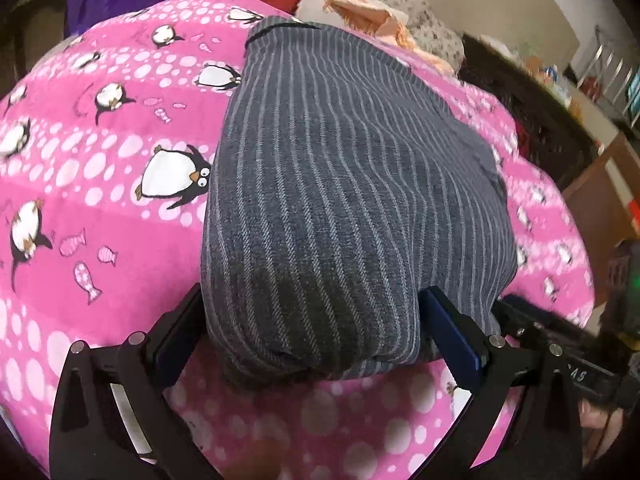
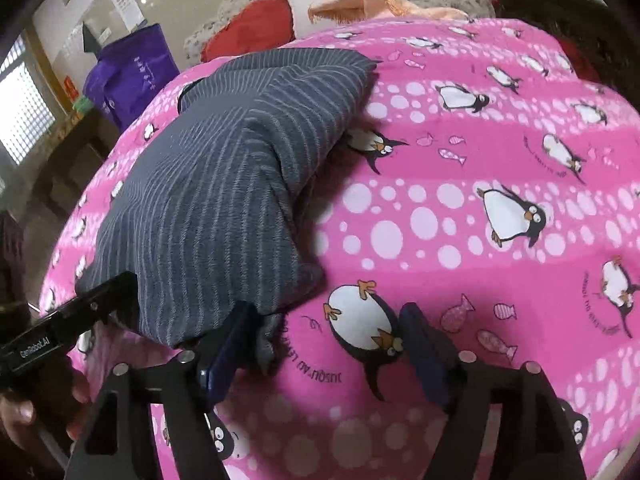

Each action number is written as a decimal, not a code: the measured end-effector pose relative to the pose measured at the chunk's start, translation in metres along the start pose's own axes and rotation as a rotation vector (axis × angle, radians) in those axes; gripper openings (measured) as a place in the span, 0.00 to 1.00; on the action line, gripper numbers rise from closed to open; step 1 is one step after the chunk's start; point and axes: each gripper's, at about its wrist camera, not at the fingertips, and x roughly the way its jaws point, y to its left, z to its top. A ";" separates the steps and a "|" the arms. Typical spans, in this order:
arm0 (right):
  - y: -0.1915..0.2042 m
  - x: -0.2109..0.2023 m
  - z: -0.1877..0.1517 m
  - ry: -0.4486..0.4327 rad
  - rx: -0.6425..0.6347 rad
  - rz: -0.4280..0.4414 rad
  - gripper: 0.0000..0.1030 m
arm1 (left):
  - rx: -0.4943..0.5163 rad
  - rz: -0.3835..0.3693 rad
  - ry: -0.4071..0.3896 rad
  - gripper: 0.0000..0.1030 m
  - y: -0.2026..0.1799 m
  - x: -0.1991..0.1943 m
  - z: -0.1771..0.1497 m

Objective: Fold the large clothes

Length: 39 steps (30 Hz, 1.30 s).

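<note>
Left gripper: left gripper [image 1: 316, 322] has its jaws spread wide, one on each side of the near end of the garment, not visibly pressing on it; released.
Garment: folded grey pinstriped garment [image 1: 352, 184] lies as a thick bundle on the bed, running away from the left jaws toward the pillows; its near fold sits between them.
Bed cover: pink penguin blanket [image 1: 100, 184] is spread under the garment and under both grippers.
Right gripper: right gripper [image 2: 324, 344] has its jaws apart and released; the near right corner of the garment [image 2: 208, 200] touches the outer side of its left jaw, and only the blanket [image 2: 460, 208] with a printed penguin shows between the jaws.
Hand: a hand [image 2: 24, 412] grips the left tool, seen at the left edge of the right wrist view.
Beyond the jaws: red pillow [image 2: 256, 32], peach cloth [image 2: 360, 6], purple bag [image 2: 132, 72].
</note>
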 end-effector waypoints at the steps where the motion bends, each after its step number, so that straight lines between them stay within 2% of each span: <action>1: -0.001 0.000 -0.001 -0.006 0.003 0.006 0.73 | -0.022 -0.015 -0.019 1.00 0.002 -0.002 -0.002; 4: -0.002 -0.002 -0.002 -0.029 0.000 0.013 0.77 | -0.058 -0.049 -0.050 1.00 0.007 -0.005 -0.003; 7: -0.008 -0.005 -0.006 -0.061 0.017 0.079 0.82 | -0.070 -0.081 -0.044 1.00 0.011 -0.007 -0.003; 9: -0.010 -0.005 -0.009 -0.071 0.024 0.077 0.82 | -0.068 -0.083 0.012 1.00 0.007 -0.005 0.001; 11: -0.006 -0.006 -0.011 -0.074 0.015 0.050 0.82 | -0.043 -0.047 0.083 1.00 0.000 -0.001 0.008; 13: -0.002 -0.008 -0.009 -0.052 0.010 0.008 0.81 | -0.038 -0.017 0.116 1.00 -0.005 -0.004 0.014; 15: 0.005 -0.018 -0.003 -0.018 -0.029 -0.068 0.80 | -0.014 0.081 0.091 1.00 -0.015 -0.022 0.016; 16: 0.010 -0.029 -0.002 -0.026 -0.056 -0.097 0.80 | 0.030 0.166 0.069 1.00 -0.026 -0.035 0.018; 19: 0.024 -0.077 0.005 -0.113 -0.134 -0.180 0.80 | 0.158 0.326 -0.003 1.00 -0.056 -0.069 0.024; 21: 0.029 -0.100 0.010 -0.151 -0.154 -0.204 0.80 | 0.205 0.380 -0.038 1.00 -0.071 -0.089 0.027; 27: 0.036 -0.139 0.017 -0.206 -0.140 -0.179 0.80 | 0.227 0.375 -0.066 1.00 -0.084 -0.108 0.029; 39: 0.044 -0.141 0.007 -0.208 -0.151 -0.164 0.80 | 0.218 0.347 -0.061 1.00 -0.093 -0.113 0.027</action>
